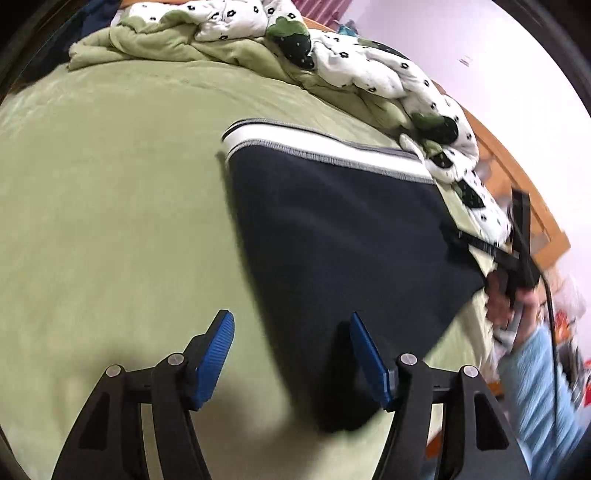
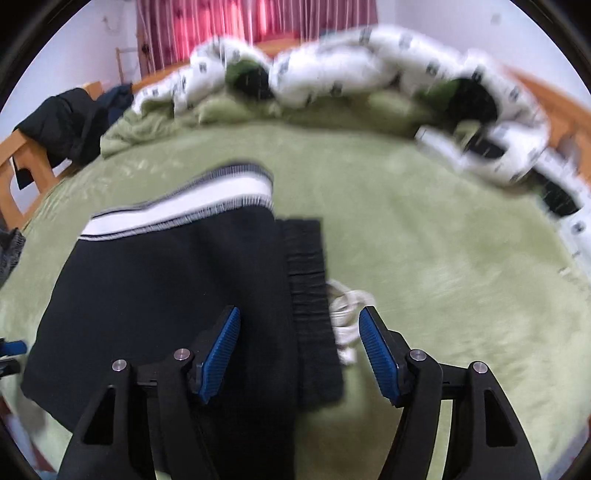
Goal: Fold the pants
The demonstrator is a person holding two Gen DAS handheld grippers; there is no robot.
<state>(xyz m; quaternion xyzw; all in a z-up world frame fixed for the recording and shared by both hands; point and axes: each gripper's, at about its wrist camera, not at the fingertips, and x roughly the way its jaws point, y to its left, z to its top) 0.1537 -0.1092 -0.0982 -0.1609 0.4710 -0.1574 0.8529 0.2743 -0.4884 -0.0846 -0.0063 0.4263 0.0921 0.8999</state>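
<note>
Dark navy pants (image 1: pixel 340 236) with a white side stripe (image 1: pixel 332 147) lie folded on the green bedspread (image 1: pixel 110 192). My left gripper (image 1: pixel 291 354) is open and empty, above the pants' near left edge. In the right wrist view the pants (image 2: pixel 166 288) lie folded, with the elastic waistband (image 2: pixel 310 295) and a white drawstring (image 2: pixel 343 310) at their right side. My right gripper (image 2: pixel 299 354) is open and empty, straddling the waistband from above. The right gripper also shows in the left wrist view (image 1: pixel 517 251), blurred, at the pants' far right corner.
A rumpled white-and-green patterned duvet (image 1: pixel 369 66) is heaped along the far side of the bed. A wooden bed frame (image 1: pixel 517 177) runs behind it. Dark clothes (image 2: pixel 62 122) hang on a wooden chair at the left. Red curtains (image 2: pixel 240 29) hang at the back.
</note>
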